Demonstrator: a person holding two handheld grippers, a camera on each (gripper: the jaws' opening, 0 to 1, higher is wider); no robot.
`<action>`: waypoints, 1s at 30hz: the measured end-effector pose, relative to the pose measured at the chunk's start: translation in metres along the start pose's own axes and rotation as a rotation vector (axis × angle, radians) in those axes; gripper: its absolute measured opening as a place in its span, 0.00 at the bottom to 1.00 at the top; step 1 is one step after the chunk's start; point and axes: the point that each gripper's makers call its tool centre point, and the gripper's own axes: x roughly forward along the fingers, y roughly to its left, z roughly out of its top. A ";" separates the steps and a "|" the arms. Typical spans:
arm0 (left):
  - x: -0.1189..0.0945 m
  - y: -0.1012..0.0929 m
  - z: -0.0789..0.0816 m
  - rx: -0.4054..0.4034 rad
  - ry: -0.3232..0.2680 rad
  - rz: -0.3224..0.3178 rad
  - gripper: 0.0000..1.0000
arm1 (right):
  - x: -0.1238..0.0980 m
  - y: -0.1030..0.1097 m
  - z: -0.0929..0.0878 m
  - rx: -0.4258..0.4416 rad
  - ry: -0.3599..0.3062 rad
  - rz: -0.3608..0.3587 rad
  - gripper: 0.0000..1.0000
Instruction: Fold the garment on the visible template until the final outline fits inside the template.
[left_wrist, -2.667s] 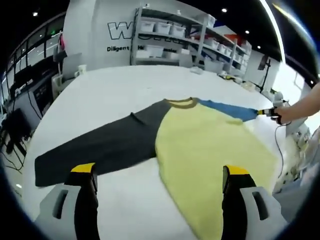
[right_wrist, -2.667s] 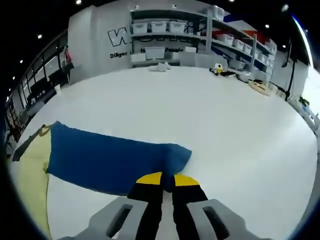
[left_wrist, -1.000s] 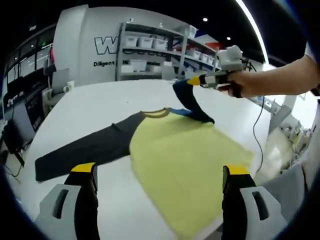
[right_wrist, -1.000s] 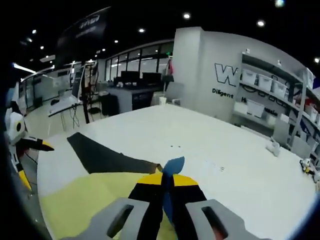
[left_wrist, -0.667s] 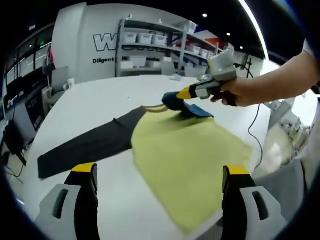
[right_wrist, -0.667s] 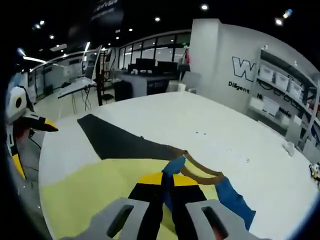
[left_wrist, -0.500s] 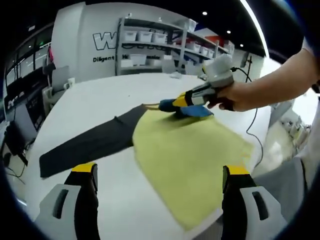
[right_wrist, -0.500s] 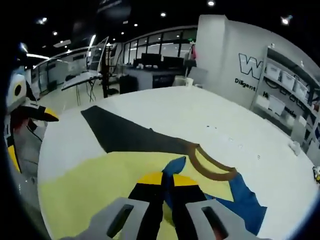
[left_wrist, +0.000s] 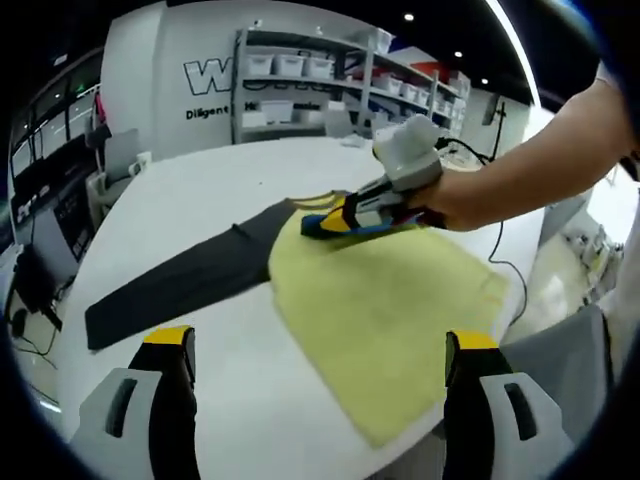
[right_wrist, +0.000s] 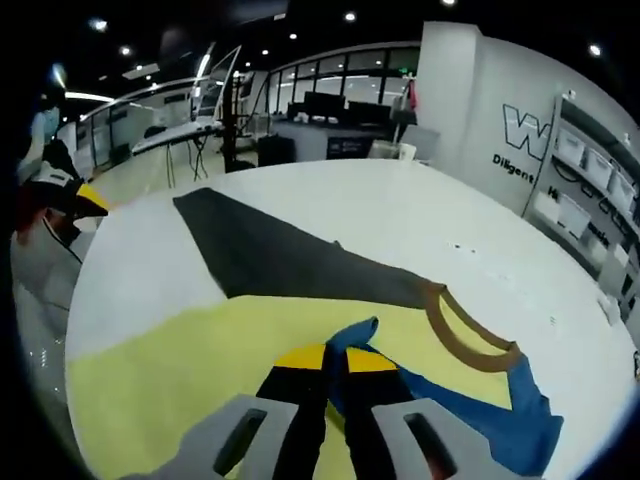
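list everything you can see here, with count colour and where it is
garment: one, yellow body, brown collar, spread on the table
dark sleeve: one, charcoal, stretched out flat away from the body
blue sleeve: one, folded in over the yellow body, end pinched
table: one, white, under the garment
shelving: one unit, grey with white bins, at the back wall
right gripper: one, yellow-tipped, shut on blue sleeve
left gripper: one, yellow-tipped, open over the near table edge
person's hand: one, holding right gripper
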 end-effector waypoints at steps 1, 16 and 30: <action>0.000 0.000 0.000 0.001 0.001 0.000 1.00 | 0.002 0.002 -0.004 -0.003 0.014 0.009 0.00; 0.023 -0.004 0.019 0.010 -0.014 -0.056 1.00 | -0.043 0.060 -0.007 0.095 -0.081 0.178 0.27; 0.043 0.032 0.029 -0.067 -0.040 -0.061 1.00 | -0.125 0.065 -0.002 0.109 -0.172 0.086 0.44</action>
